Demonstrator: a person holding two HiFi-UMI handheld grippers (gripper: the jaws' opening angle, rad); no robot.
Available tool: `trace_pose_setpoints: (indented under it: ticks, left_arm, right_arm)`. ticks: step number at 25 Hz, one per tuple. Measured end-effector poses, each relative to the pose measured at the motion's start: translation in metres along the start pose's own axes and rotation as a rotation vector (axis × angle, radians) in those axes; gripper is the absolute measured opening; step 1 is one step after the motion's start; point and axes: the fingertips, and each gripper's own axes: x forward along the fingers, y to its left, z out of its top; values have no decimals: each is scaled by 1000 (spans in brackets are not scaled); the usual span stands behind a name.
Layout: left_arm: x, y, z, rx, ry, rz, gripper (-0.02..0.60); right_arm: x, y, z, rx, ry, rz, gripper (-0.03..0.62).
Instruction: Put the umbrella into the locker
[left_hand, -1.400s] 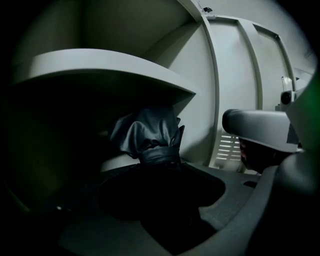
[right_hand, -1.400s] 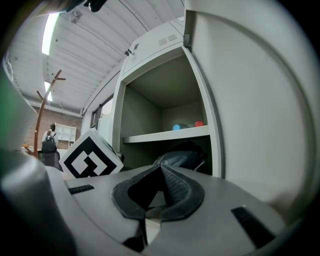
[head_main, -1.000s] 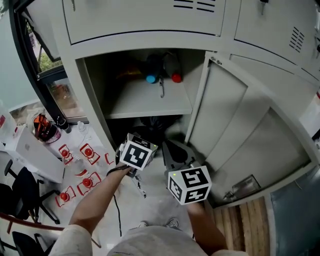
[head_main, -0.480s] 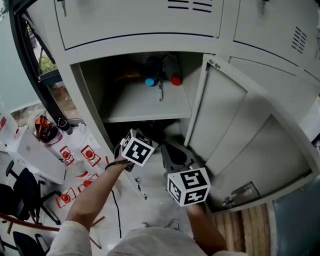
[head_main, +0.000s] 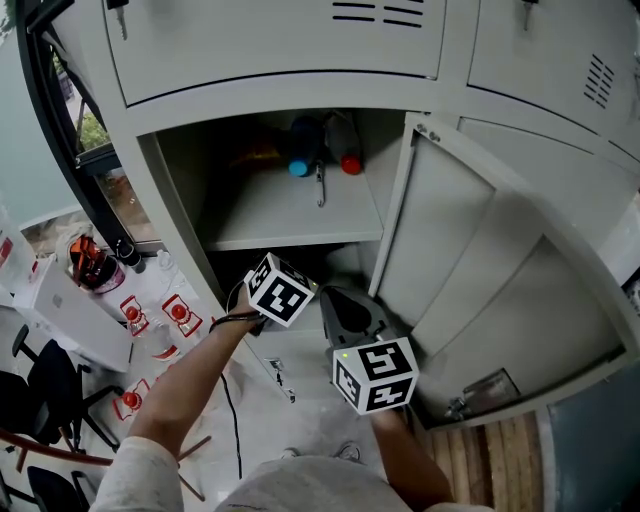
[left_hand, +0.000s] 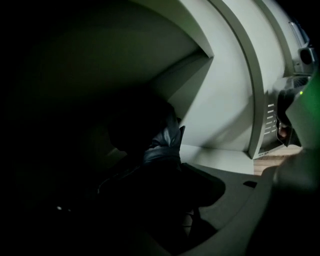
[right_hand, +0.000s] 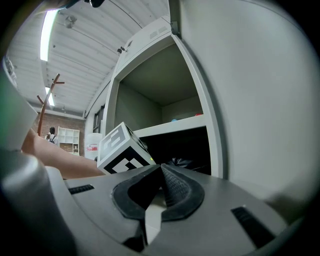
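Under the shelf (head_main: 290, 215) of the open locker (head_main: 150, 170), at the mouth of the dark lower compartment (head_main: 335, 262), the left hand-held gripper (left_hand: 160, 192) is pointed inward and somewhat downward. Its jaws are set wide apart, and the gap between them is filled by the dark bulk of the folded umbrella (left_hand: 165, 145), whose gathered cloth end is seen just ahead of the tips. The umbrella is judged to be gripped, though the pads themselves are lost in shadow. It is thus carried just inside the front edge of the lower compartment, not yet set down.

The right hand-held gripper (right_hand: 160, 167) is held level outside the locker, beside the open door (head_main: 440, 230). Its jaws are closed on each other, with nothing between them. At the back edge of the shelf a blue-tipped tube (head_main: 300, 165) and a red-tipped tube (head_main: 351, 162) are laid side by side, untouched.

The insertion is judged to be the step in hand, and nearly done. For the next move, the umbrella should be taken deeper and lowered until it is borne by the compartment floor. Only then should the jaws be released and the gripper drawn straight back, so that the cloth is not caught or dragged out.
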Motion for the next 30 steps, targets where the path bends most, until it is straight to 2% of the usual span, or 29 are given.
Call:
trace_pose_setpoints:
  ticks: [8, 30]
  left_arm:
    - [13, 0, -8, 7, 40, -12, 255]
    - [34, -4, -29, 97, 153, -9, 255]
  right_arm:
    - [-2, -2, -1, 6, -2, -13, 3]
    - [-6, -4, -4, 9, 8, -23, 3]
